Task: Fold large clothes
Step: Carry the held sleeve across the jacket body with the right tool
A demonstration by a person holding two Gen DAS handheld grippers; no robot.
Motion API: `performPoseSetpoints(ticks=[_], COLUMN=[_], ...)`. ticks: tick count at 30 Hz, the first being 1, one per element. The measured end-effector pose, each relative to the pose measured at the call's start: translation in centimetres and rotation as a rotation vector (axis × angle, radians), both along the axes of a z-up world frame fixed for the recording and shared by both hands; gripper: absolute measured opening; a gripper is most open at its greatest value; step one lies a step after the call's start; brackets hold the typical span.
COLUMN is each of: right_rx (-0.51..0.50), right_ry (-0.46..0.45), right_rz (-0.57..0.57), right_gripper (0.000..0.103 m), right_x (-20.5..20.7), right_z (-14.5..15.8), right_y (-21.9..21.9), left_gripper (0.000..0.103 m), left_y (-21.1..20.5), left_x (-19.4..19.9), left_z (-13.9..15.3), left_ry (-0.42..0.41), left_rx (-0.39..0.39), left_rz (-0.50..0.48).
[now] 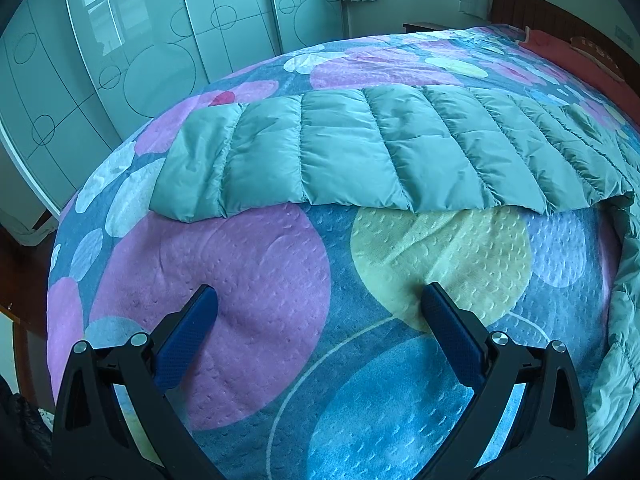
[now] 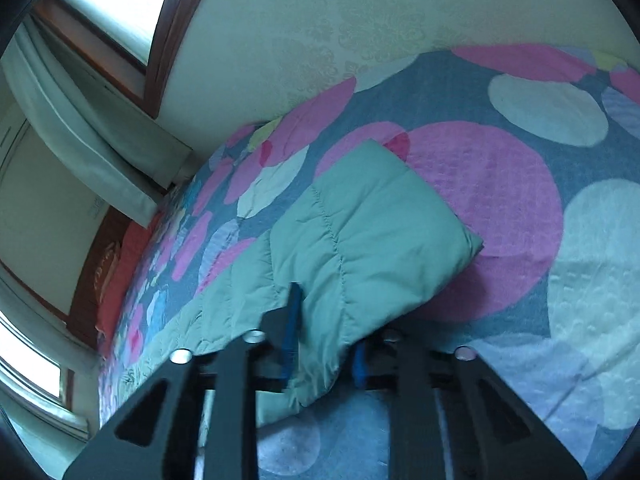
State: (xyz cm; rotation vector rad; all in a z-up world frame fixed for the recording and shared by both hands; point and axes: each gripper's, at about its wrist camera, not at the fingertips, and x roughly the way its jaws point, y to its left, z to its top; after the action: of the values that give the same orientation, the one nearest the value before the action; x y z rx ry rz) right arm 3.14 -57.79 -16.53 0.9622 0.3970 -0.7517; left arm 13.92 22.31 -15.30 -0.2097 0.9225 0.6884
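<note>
A pale green quilted down jacket (image 1: 360,148) lies stretched in a long band across the bed, on a bedspread (image 1: 260,280) printed with big pink, blue and yellow circles. My left gripper (image 1: 320,296) hovers open over bare bedspread, short of the jacket's near edge, with nothing between its blue pads. In the right wrist view the jacket (image 2: 360,232) runs away from the camera, and its near edge is bunched between the blue pads. My right gripper (image 2: 326,332) is shut on that fabric, which hides most of one finger.
A wardrobe with pale sliding doors (image 1: 140,40) stands past the bed's far left side. A dark wooden headboard (image 1: 560,20) and a red pillow (image 1: 580,52) are at the far right. The bed's left edge drops to a dark floor (image 1: 24,264).
</note>
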Motion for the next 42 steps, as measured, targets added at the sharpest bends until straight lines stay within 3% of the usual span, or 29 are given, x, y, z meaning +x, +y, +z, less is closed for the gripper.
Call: performPoseSetpoints(ticks=[7,16,23,30,39,42], right_rx=[-0.263,-0.378,-0.398,-0.386,-0.359,-0.363], right_ry=[0.066,0.072,0.059,0.077,0.219,0.246], right_rz=[0.258,0.623,0.865,1.077,1.267,1.306], right_gripper=[0.009,0.007,0.006,0.006,0.006,0.020], right_x=[7.0,18.5,24.6,28.0,30.2,30.2], right_z=[6.1,8.5,8.2,6.7,2.5,1.9], right_y=[7.2,21.3,32.8,41.9,48.8,49.7], left_gripper=[0.101,0.101,0.101,0.101,0.101,0.101], left_y=[-0.1,-0.1,0.0,0.1,0.1,0.1], left_x=[0.0,-0.1,-0.1,0.1,0.1,0.1], left_z=[0.0,-0.1,0.0,0.0,-0.1,-0.1], left_ry=[-0.001,-0.004,-0.008,-0.012,-0.015,-0.015], left_rx=[-0.001,-0.003,-0.003,-0.003,-0.003,-0.003], left_rz=[0.000,0.000,0.000,0.000,0.001,0.001])
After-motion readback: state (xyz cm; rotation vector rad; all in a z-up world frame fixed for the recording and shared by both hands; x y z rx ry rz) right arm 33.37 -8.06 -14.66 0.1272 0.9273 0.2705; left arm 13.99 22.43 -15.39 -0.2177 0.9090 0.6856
